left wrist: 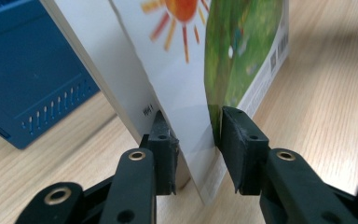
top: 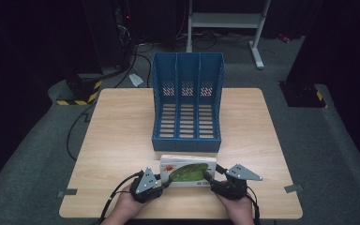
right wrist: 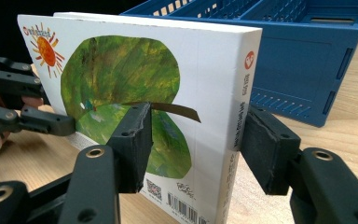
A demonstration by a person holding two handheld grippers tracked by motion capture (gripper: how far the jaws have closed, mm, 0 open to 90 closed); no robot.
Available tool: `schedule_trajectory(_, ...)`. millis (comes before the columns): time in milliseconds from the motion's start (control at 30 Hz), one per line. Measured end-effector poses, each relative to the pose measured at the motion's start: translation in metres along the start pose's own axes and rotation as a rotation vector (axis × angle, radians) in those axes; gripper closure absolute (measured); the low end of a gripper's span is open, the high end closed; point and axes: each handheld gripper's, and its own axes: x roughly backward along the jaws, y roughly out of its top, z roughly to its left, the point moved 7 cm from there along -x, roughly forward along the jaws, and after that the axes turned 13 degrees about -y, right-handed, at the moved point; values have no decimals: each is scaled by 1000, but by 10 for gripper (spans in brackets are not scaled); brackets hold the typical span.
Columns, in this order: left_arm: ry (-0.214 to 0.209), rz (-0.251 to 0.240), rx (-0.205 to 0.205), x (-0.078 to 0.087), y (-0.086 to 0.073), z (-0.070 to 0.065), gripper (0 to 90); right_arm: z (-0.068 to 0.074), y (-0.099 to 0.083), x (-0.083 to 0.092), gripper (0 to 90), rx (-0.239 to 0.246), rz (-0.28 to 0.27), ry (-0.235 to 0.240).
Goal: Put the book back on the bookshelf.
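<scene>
A picture book (top: pixel 188 170) with a sun and a green shape on its white cover stands on its bottom edge near the table's front edge, cover towards me. My left gripper (top: pixel 165 180) is shut on its left end; in the left gripper view (left wrist: pixel 191 126) one pad presses the cover (left wrist: pixel 223 70) and the other the back. My right gripper (top: pixel 209 177) is shut on the spine end; in the right gripper view (right wrist: pixel 198 126) one pad lies on the cover (right wrist: pixel 121 74) and the other behind the spine. The left gripper (right wrist: pixel 28 119) shows there at the book's far end.
A blue three-slot file rack (top: pixel 187 101) stands just behind the book at the table's (top: pixel 117 122) middle, its slots open to the top and towards me. Bare wood lies on either side of it. Cables and a white stand (top: pixel 225 21) are on the floor beyond.
</scene>
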Motion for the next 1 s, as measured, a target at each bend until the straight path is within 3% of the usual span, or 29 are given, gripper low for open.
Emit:
schedule_trajectory(467,13,9,-7,0,-5,-3,650,0,1,3,451,12,-4,3)
schedule_trajectory(767,23,25,-21,1,-8,-5,661,2,11,6,451,13,-50,11)
schedule_trajectory(1000,49,-12,24,13,-8,1,562,2,15,7,455,19,-73,20)
